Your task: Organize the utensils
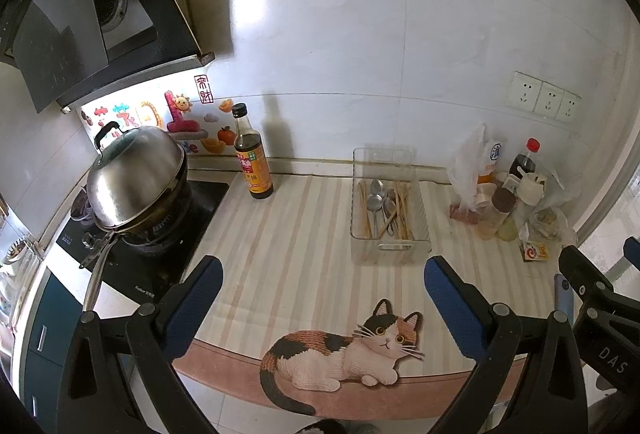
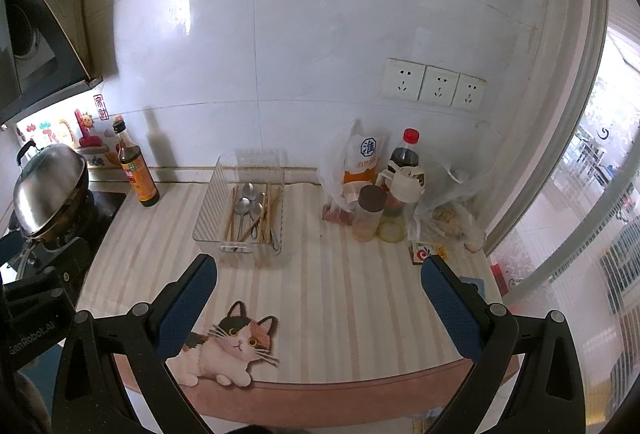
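Cat mat [image 1: 344,358] covers striped counter [image 1: 288,234]; tiled wall [image 1: 360,34].

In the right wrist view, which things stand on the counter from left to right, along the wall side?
Steel pot lid on the stove → dark sauce bottle → clear bin with spoons and chopsticks → white salt bag → red-capped bottle → clear plastic bag.

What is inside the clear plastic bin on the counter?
The clear bin holds metal spoons and wooden chopsticks, mixed and lying lengthwise. What lies beneath them, and the exact count, cannot be seen because they overlap. Both claws are away from it.
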The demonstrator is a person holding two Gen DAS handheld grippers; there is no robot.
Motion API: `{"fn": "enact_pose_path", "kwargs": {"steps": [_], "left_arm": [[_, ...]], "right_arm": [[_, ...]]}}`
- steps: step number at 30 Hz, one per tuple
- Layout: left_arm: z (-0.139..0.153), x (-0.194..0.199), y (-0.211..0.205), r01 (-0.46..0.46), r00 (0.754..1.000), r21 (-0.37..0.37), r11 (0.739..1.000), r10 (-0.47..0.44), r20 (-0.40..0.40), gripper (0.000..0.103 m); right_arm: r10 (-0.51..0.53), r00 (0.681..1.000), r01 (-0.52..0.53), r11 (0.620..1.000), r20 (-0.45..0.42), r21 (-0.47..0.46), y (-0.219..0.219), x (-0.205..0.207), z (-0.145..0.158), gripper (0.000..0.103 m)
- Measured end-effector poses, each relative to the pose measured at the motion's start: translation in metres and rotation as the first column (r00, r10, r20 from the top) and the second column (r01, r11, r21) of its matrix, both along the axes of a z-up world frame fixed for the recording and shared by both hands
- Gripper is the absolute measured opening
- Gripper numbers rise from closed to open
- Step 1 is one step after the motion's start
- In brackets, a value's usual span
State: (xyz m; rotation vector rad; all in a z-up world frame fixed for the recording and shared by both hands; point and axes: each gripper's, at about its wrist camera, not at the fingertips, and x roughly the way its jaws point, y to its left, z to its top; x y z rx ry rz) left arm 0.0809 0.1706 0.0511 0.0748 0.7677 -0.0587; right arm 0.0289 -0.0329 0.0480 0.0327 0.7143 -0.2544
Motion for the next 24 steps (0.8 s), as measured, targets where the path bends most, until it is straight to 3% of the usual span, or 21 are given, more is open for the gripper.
{"fn": "enact_pose_path", "kwargs": {"steps": [24], "left_arm": [[-0.0018, 0.0012, 0.0021, -0.002, 1.0, 0.0, 1.0, 0.002, 0.002, 0.103]], "right_arm": [[0.008, 1.0, -0.008, 1.0, -0.002, -0.002, -0.0042, 0.0013, -0.002, 0.103]]}}
